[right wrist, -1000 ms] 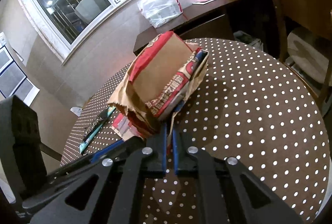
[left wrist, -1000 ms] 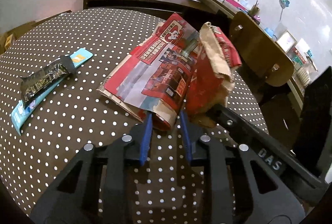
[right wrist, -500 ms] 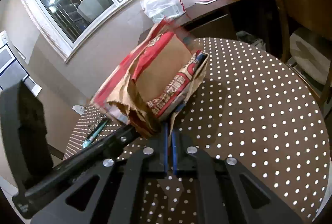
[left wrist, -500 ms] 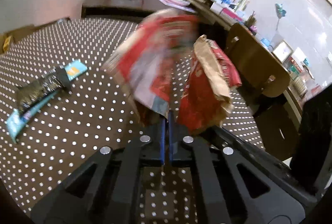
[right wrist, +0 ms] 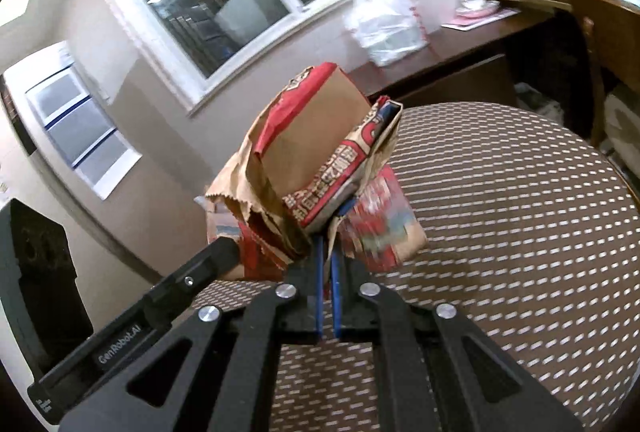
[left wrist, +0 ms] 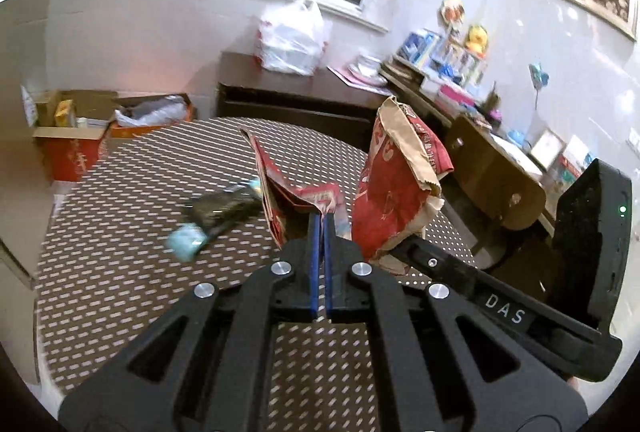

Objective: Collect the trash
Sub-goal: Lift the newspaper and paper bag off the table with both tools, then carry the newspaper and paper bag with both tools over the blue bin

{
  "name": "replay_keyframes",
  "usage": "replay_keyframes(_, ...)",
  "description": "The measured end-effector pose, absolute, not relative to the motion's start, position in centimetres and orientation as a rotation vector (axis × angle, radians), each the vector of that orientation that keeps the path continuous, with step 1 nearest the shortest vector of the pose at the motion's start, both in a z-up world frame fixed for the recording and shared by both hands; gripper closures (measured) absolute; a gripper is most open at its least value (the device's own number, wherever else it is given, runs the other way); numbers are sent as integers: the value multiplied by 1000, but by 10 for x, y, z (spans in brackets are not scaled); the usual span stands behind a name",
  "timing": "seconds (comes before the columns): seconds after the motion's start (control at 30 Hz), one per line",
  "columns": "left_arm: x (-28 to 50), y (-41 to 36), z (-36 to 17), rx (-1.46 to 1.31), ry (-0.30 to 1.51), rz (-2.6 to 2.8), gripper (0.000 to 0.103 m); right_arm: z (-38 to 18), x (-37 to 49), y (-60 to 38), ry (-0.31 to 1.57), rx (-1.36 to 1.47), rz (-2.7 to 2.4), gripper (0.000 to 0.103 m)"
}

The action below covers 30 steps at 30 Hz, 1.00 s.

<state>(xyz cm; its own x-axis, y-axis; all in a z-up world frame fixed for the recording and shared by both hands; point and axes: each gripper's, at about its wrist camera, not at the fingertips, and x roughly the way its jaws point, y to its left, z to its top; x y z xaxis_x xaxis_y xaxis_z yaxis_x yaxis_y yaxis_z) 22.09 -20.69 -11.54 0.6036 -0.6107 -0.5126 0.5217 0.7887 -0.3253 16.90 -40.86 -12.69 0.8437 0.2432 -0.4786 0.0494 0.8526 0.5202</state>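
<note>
My left gripper [left wrist: 320, 220] is shut on a flat red printed paper bag [left wrist: 288, 187] and holds it upright above the dotted round table [left wrist: 120, 272]. My right gripper [right wrist: 327, 244] is shut on a crumpled red-and-brown paper bag [right wrist: 316, 151], also lifted; this bag shows in the left wrist view [left wrist: 396, 187] just right of the flat one. The flat bag shows blurred in the right wrist view [right wrist: 380, 224], beside the crumpled one. A dark wrapper [left wrist: 224, 209] and a teal wrapper [left wrist: 186, 246] lie on the table to the left.
A wooden chair [left wrist: 504, 183] stands at the table's right side. A dark sideboard [left wrist: 296, 99] with a white plastic bag [left wrist: 292, 39] runs along the wall. Cardboard boxes [left wrist: 76, 135] sit on the floor at the far left.
My left gripper closed on the flat red bag and lifted it off the table to upright. Both grippers rose and tilted up. The right stays shut on the crumpled bag.
</note>
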Motion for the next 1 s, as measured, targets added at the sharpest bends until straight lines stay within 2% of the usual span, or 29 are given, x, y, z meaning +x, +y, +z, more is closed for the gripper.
replay_keyframes(0.53, 172, -27, -83, -264, 506, -442, 101, -90, 173, -228, 607, 427, 384, 99)
replay_keyframes(0.7, 159, 51, -88, -318, 496, -317, 101, -92, 180, -163, 650, 396, 487, 99)
replay_keyframes(1.0, 156, 147, -117, -377, 525, -136, 101, -122, 207, -59, 772, 354, 637, 99)
